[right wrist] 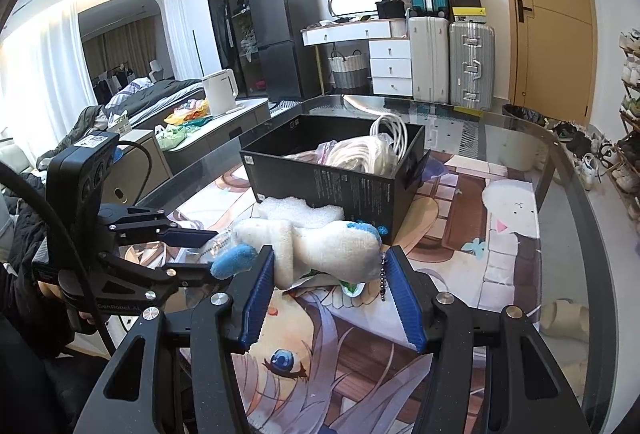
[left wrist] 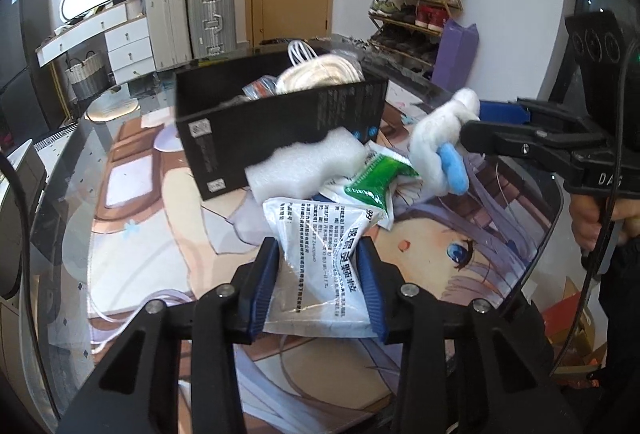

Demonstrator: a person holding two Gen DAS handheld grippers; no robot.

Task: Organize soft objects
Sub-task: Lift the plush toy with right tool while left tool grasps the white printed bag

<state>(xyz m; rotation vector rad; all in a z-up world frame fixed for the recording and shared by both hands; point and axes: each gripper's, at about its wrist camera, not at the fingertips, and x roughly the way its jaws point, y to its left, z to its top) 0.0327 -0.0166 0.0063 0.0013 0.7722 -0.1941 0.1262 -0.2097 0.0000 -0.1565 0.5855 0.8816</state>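
The foam (left wrist: 308,166) hides the box's (left wrist: 280,122) lower corner; the pouch's (left wrist: 324,262) print is too small to read.

My left wrist view rides low behind its fingers, facing the black box (left wrist: 280,126) close ahead. My right wrist view faces that box (right wrist: 336,170) from the opposite side; both share it.

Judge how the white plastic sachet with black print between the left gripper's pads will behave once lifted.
The white plastic sachet with black print is crinkled and creased, so it will probably flop and sag rather than stay flat. Its glossy film may slip between the left gripper pads. It looks thin, so likely light.
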